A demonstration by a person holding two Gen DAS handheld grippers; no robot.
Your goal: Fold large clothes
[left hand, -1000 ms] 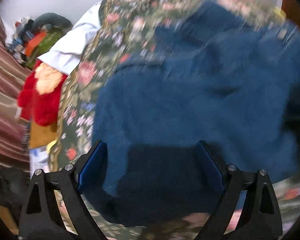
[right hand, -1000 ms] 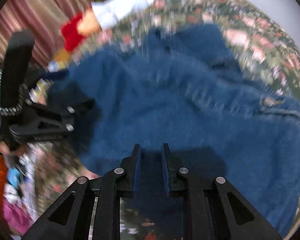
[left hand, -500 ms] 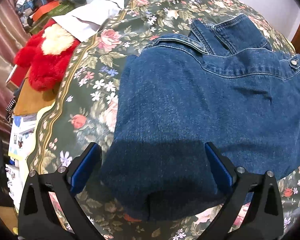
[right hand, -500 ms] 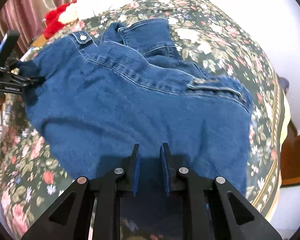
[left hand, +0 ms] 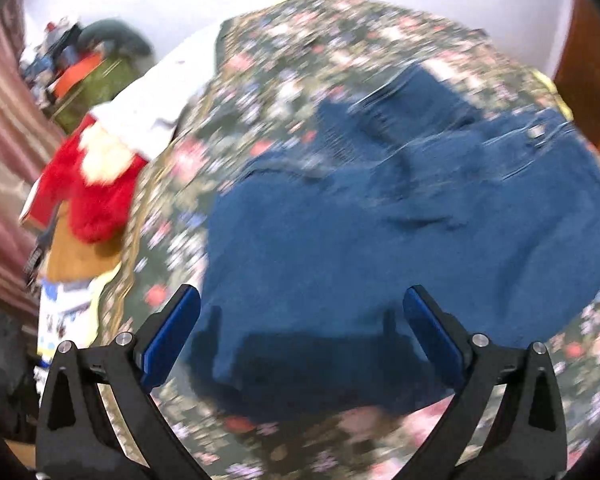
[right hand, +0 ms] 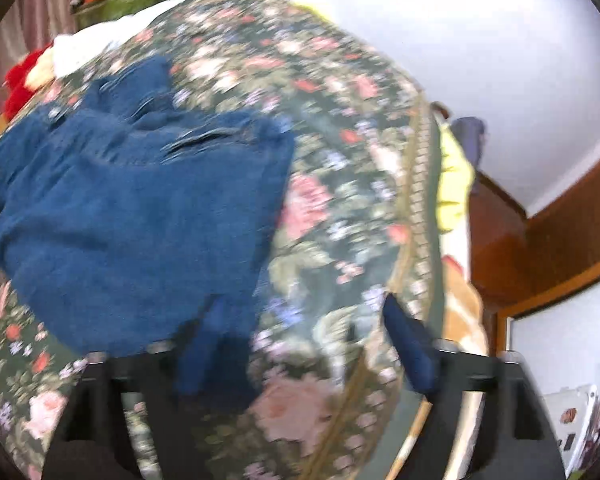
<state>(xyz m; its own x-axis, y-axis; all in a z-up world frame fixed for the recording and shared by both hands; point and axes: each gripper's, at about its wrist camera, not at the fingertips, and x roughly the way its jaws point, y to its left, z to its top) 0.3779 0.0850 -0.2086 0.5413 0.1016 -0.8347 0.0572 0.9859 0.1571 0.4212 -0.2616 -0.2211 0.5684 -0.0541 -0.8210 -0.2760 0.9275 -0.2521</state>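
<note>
Floral bedspread [left hand: 340,52] over the whole bed, dark green with pink roses, gold border band along its edges; same spread [right hand: 340,160] in the right wrist view, falling away at the right toward a yellow sheet [right hand: 454,176] and brown wood panelling [right hand: 560,240]. Folded blue denim garment [left hand: 380,240] flat on the spread, filling the middle and right of the left wrist view, collar and a metal button toward the far side; in the right wrist view the same denim [right hand: 140,216] on the left half, near edge just beside the left finger. White cloth [left hand: 156,100] at the far left edge of the bed, a red plush toy [left hand: 92,196] with a cream patch just near of it, clutter heaped in the far left corner, striped curtain [left hand: 4,152] down the left. Left gripper [left hand: 300,332] spread wide above the near hem of the denim, blue pads clear of the cloth, nothing pinched. Right gripper [right hand: 300,344] blurred, jaws just opened apart, bare bedspread between them, nothing held; whether the left finger touches the denim edge, not clear.
</note>
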